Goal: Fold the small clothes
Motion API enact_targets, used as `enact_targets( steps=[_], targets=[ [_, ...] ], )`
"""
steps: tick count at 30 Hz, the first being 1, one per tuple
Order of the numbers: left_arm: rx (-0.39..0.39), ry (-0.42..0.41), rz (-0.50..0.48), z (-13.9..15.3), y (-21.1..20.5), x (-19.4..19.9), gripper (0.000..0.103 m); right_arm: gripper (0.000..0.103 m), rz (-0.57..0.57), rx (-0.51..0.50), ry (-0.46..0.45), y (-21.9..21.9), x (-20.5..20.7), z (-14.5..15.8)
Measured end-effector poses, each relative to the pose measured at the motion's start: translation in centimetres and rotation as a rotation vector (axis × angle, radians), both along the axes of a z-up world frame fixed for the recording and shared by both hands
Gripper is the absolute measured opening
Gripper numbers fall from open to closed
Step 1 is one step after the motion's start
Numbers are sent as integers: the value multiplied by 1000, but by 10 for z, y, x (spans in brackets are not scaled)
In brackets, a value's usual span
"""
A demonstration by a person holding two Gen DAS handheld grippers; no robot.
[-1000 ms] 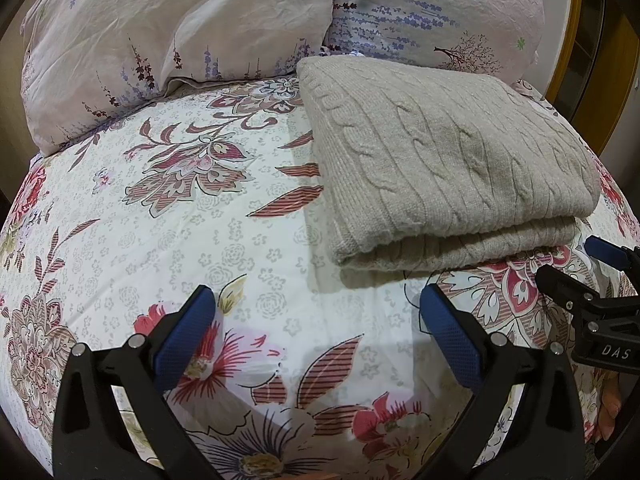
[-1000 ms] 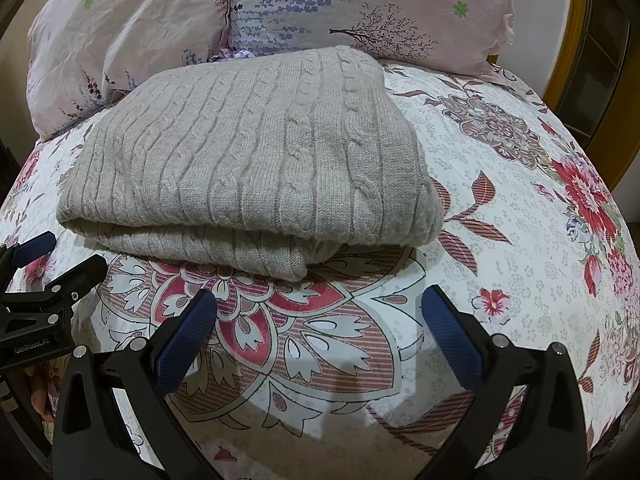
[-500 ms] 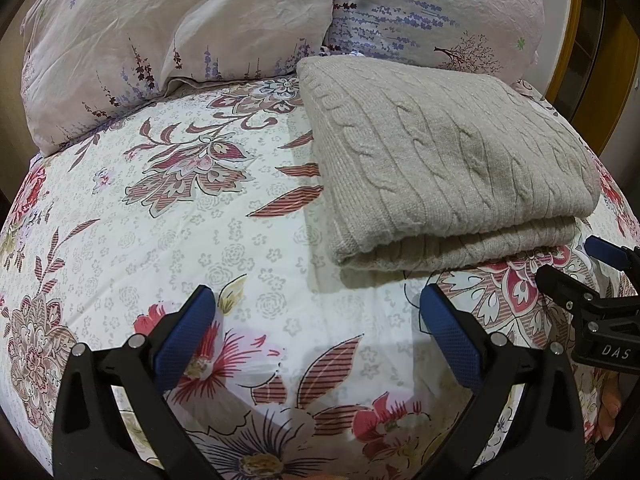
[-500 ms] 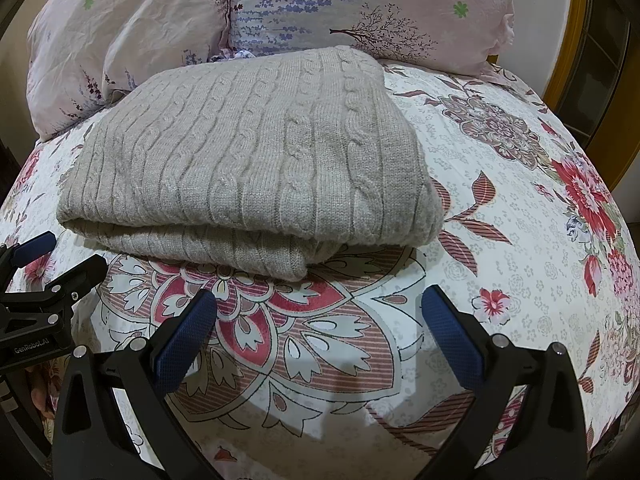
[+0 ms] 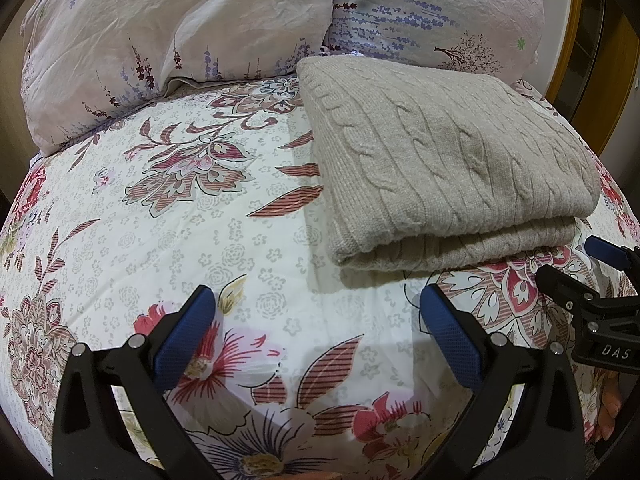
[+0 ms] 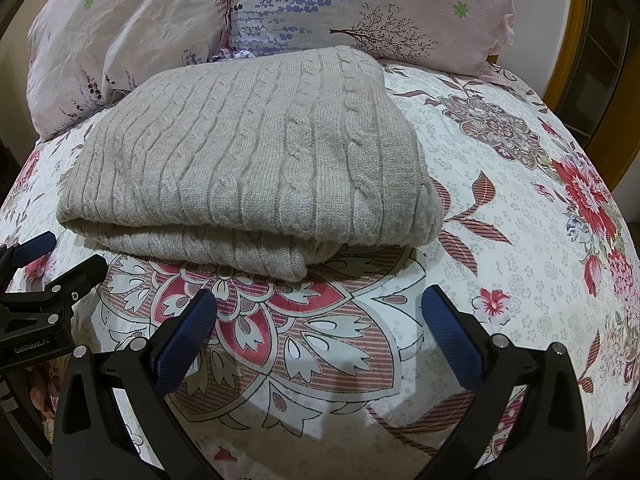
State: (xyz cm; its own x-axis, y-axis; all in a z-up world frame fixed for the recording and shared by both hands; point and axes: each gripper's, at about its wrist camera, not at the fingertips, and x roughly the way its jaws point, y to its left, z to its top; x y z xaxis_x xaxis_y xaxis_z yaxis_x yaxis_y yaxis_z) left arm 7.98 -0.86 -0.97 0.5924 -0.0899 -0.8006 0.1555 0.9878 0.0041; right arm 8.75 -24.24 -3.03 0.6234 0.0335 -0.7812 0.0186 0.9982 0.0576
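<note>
A beige cable-knit sweater (image 5: 440,160) lies folded into a thick rectangle on the floral bedspread (image 5: 180,220); it also shows in the right wrist view (image 6: 248,160). My left gripper (image 5: 318,320) is open and empty, hovering over the bed just short of the sweater's near left corner. My right gripper (image 6: 318,320) is open and empty, just in front of the sweater's near folded edge. Each gripper shows at the edge of the other's view: the right one (image 5: 588,272) and the left one (image 6: 48,264).
Two floral pillows (image 5: 180,32) (image 5: 432,12) lean at the head of the bed behind the sweater. A yellow wooden frame (image 6: 576,40) stands at the far right. The bedspread (image 6: 520,240) stretches to the right of the sweater.
</note>
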Motion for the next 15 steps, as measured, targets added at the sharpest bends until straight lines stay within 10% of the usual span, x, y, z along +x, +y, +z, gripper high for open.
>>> enact_targets(
  steps=[15],
  targets=[
    [0,0,0,0,0,0,101,102,-1,0,0,1,0,0]
  ],
)
